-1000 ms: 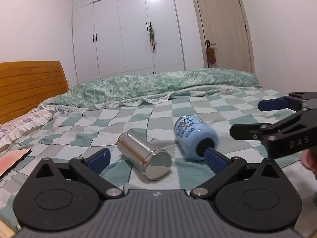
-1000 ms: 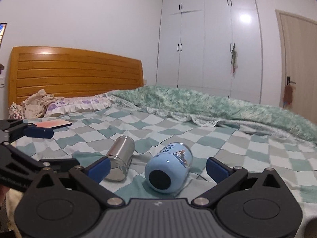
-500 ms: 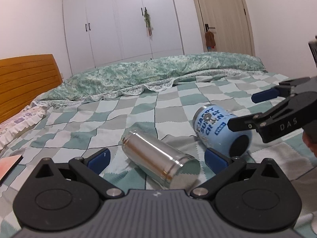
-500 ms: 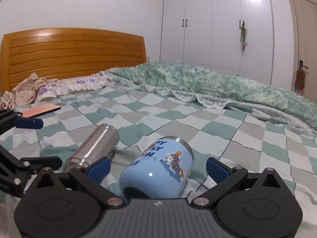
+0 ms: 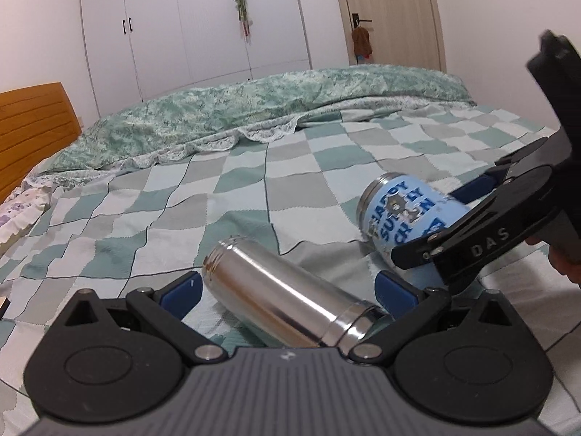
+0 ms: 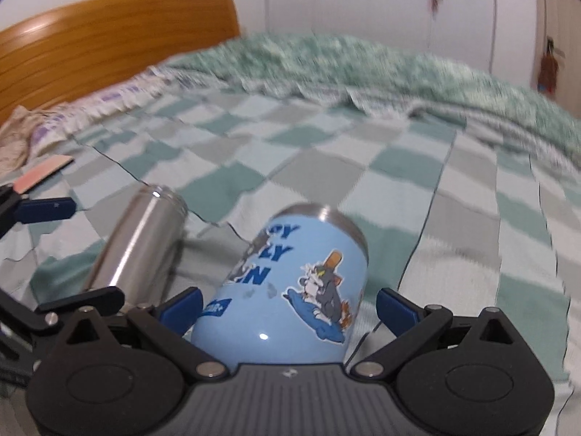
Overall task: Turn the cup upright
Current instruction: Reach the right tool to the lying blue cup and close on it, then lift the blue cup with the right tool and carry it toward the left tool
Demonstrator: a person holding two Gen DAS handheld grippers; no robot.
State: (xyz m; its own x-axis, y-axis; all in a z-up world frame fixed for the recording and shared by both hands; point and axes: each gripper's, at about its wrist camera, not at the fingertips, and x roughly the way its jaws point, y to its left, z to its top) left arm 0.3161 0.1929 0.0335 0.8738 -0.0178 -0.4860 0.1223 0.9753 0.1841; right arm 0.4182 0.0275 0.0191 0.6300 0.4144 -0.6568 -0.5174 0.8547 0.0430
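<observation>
Cup (image 6: 297,287) between right claw (image 6: 288,307) fingers

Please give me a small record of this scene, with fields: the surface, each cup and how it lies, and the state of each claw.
surface: bed with checked blanket
blue cup: on its side, cartoon print, between the fingers of the right claw
steel cup: on its side, between the fingers of the left claw
left claw: open, not clamped
right claw: open, not clamped
cups: lying side by side, contact unclear
other: pink flat object near the pillows
</observation>
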